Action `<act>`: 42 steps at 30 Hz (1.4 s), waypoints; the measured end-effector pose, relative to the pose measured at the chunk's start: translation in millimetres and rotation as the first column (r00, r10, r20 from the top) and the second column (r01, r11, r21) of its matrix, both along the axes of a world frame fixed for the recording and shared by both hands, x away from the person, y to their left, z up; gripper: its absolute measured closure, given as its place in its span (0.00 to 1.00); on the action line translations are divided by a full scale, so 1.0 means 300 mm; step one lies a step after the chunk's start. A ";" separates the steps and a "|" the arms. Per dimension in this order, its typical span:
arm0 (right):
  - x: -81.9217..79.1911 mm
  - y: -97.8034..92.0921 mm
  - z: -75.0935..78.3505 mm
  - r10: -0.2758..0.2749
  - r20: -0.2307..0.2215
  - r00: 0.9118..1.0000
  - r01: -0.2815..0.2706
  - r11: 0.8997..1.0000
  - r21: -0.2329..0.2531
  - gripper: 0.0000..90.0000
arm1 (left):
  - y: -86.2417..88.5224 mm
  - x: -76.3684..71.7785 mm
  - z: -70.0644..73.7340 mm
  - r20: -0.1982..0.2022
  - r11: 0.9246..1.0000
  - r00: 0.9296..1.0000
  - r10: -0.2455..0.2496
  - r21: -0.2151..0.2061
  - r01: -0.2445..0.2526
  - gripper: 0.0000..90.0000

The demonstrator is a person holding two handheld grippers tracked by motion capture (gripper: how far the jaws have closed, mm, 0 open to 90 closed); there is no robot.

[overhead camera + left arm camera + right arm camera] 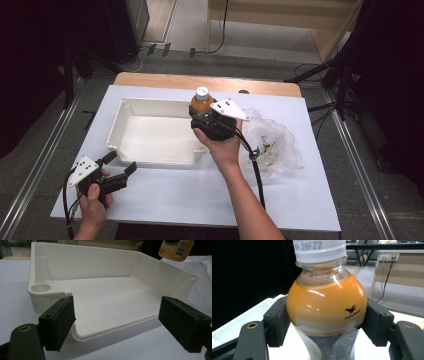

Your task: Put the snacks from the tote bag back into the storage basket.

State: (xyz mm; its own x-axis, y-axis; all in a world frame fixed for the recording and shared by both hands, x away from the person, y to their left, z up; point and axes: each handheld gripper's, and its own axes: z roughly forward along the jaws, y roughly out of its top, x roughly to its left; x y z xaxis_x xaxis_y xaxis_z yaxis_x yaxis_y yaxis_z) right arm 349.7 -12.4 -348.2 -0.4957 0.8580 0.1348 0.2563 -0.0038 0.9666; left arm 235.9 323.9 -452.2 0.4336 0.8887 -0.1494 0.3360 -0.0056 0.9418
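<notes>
Bottle (201,100) clamped in my right gripper (210,119), held upright over the tray's (131,104) right end.

I'd keep it upright and lower it clear of the wall before I release, setting it flat on the tray floor. My left gripper (121,167) rests jaws apart, empty, just by the tray's near-left corner. The cap (319,250) reads "26FZ2"; the bottle carries a bird logo with "Uni-President". A plastic bag (272,145) lies to the right.

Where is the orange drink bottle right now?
In the high view, the bottle is held in the right gripper above the white tray's far right corner, left of the crumpled plastic bag.
</notes>
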 end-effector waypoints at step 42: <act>0.026 0.065 -0.104 0.028 -0.017 0.999 -0.028 1.000 -0.005 0.35 | 0.006 0.001 0.000 -0.008 1.000 1.000 0.002 -0.009 -0.002 0.15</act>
